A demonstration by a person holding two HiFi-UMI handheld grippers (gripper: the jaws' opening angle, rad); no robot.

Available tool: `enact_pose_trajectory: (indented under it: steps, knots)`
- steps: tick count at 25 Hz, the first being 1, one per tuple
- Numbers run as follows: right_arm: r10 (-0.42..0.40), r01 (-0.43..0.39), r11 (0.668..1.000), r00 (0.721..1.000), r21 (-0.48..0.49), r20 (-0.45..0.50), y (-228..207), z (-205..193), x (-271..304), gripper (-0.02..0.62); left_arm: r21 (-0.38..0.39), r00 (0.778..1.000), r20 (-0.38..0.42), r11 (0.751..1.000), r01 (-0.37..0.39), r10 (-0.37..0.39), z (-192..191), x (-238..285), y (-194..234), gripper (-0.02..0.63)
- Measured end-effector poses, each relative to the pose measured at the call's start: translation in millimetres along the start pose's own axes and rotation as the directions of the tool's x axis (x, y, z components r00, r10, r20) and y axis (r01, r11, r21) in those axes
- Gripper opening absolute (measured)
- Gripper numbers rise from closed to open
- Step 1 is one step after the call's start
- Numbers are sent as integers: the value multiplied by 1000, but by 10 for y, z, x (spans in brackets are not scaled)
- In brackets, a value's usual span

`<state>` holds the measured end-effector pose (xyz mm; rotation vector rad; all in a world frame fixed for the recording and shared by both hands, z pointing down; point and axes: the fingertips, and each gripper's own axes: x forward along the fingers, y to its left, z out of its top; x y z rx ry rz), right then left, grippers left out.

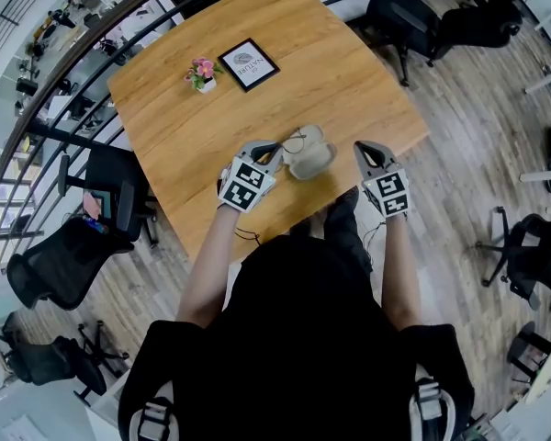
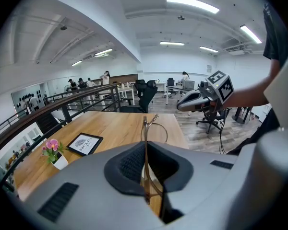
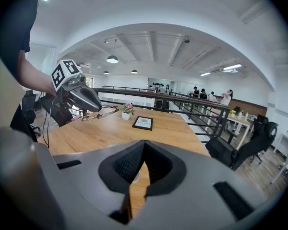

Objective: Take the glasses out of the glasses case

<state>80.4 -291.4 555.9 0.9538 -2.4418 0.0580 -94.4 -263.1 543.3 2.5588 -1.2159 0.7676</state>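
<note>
The beige glasses case lies open on the wooden table near its front edge. My left gripper is just left of the case, shut on the thin-framed glasses, which it holds above the table. In the left gripper view the glasses stand edge-on between the closed pads, one lens ring sticking out ahead. My right gripper hovers to the right of the case, shut with nothing in it. The right gripper view shows the left gripper carrying the glasses over the tabletop.
A small white pot with pink flowers and a black-framed card stand at the table's far side. A railing runs along the left edge. Office chairs stand around the table.
</note>
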Motion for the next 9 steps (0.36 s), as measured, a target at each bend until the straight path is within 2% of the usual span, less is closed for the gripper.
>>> enact_pose_trajectory:
  steps: [9]
  knots:
    - [8, -8, 1000, 1000, -2, -6, 68, -64, -39, 6, 6, 1000, 3, 1000, -2, 2, -17, -41, -64, 31]
